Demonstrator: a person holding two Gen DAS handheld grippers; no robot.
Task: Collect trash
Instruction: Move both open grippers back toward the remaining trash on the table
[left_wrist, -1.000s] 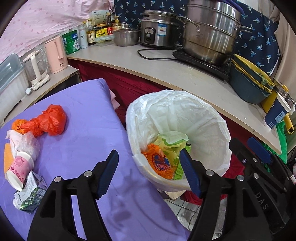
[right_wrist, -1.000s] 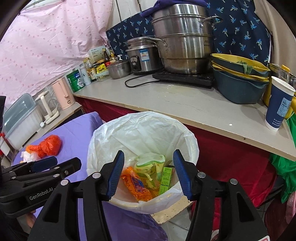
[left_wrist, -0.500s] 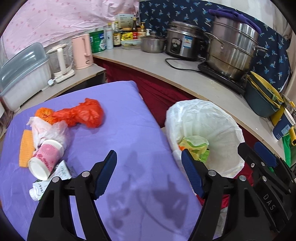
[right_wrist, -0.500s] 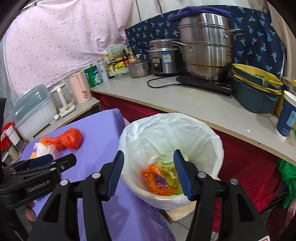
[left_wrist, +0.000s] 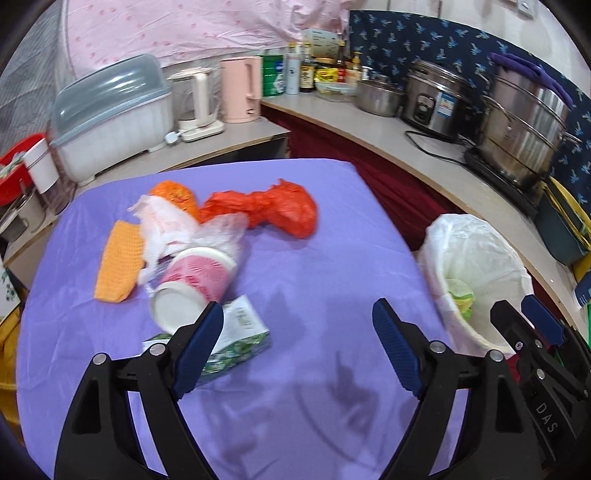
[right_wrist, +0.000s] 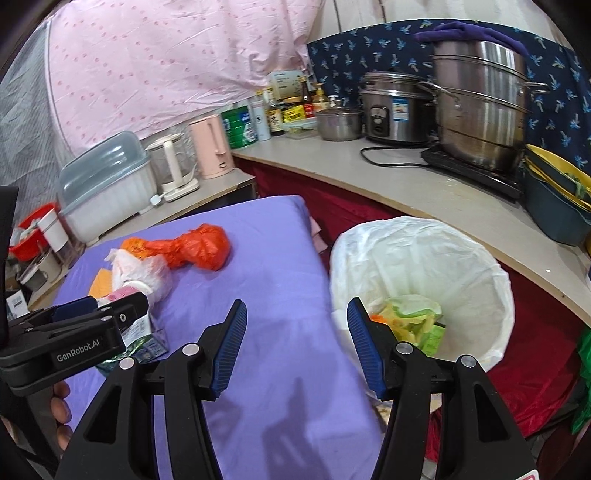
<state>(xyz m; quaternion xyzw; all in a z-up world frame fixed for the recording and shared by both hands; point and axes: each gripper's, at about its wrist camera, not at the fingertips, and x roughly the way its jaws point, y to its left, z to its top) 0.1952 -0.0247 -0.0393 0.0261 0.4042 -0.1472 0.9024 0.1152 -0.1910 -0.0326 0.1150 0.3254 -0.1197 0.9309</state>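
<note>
Trash lies on the purple table (left_wrist: 332, 258): a red plastic bag (left_wrist: 273, 208), an orange wrapper (left_wrist: 173, 192), a clear crumpled bag (left_wrist: 173, 225), an orange sponge (left_wrist: 118, 262), a pink paper cup (left_wrist: 192, 288) on its side and a green-white carton (left_wrist: 236, 332). My left gripper (left_wrist: 297, 328) hovers over the table just right of the carton, empty, its jaws opening. The white-lined bin (right_wrist: 424, 280) stands off the table's right edge with wrappers (right_wrist: 413, 317) inside. My right gripper (right_wrist: 295, 328) is open and empty over the table edge beside the bin.
A curved counter (right_wrist: 406, 184) behind carries a steamer pot (right_wrist: 480, 103), rice cooker (right_wrist: 395, 107), stacked bowls (right_wrist: 557, 195), bottles and a pink kettle (left_wrist: 240, 88). A covered dish rack (left_wrist: 110, 114) stands at the left. A hand (right_wrist: 59, 417) holds the left gripper.
Both grippers swung left from over the bin to above the purple table. The trash pile now sits nearer the left gripper, whose jaws have spread wider. The bin has shifted to the right.
</note>
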